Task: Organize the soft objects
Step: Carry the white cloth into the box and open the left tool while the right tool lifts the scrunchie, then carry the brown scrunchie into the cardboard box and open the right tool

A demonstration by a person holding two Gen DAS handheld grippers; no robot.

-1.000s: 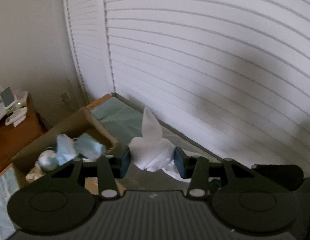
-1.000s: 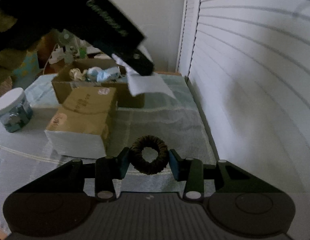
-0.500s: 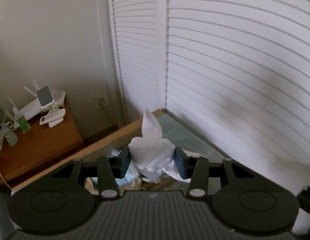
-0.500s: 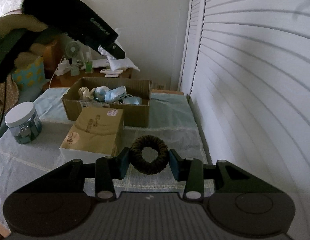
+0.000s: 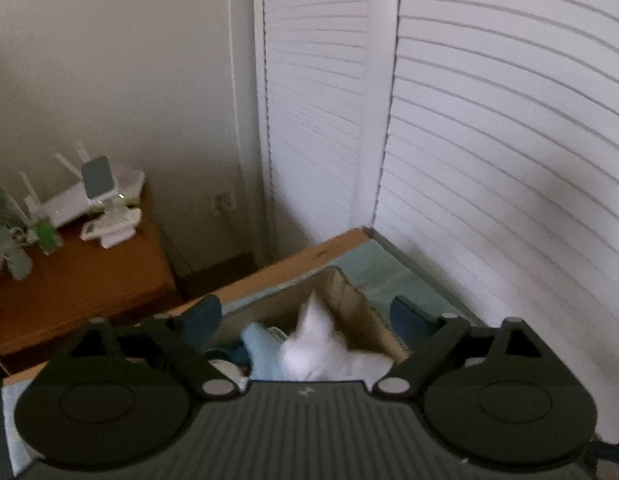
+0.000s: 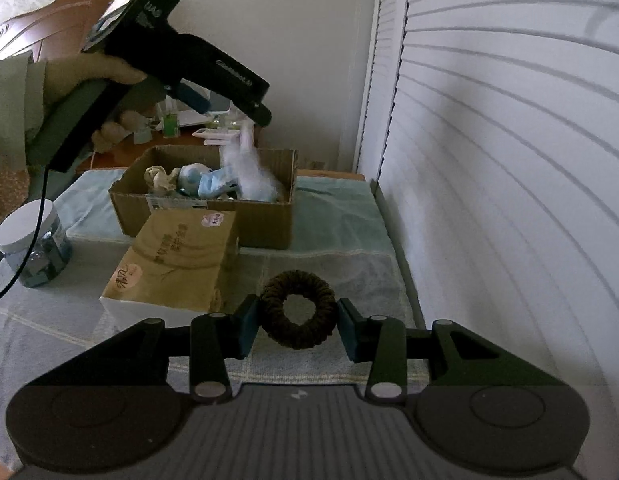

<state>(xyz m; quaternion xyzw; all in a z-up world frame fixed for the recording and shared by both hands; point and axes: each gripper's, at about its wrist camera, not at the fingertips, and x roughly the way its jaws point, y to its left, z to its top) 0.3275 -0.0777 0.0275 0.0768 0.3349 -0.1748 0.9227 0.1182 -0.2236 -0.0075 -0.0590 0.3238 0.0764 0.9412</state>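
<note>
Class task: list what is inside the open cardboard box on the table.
Inside the cardboard box: a white cloth, blurred; light blue soft items; a cream bundle. Whatever lies beneath them is covered.

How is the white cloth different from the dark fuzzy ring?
The white cloth is pale and floppy, dropping blurred into the cardboard box; the dark scrunchie is a brown ring with a hole. The cloth is loose, free of the open left gripper; the scrunchie is pinched in the right gripper. The cloth is over the box; the scrunchie is held above the table, nearer the camera. Both look soft.
</note>
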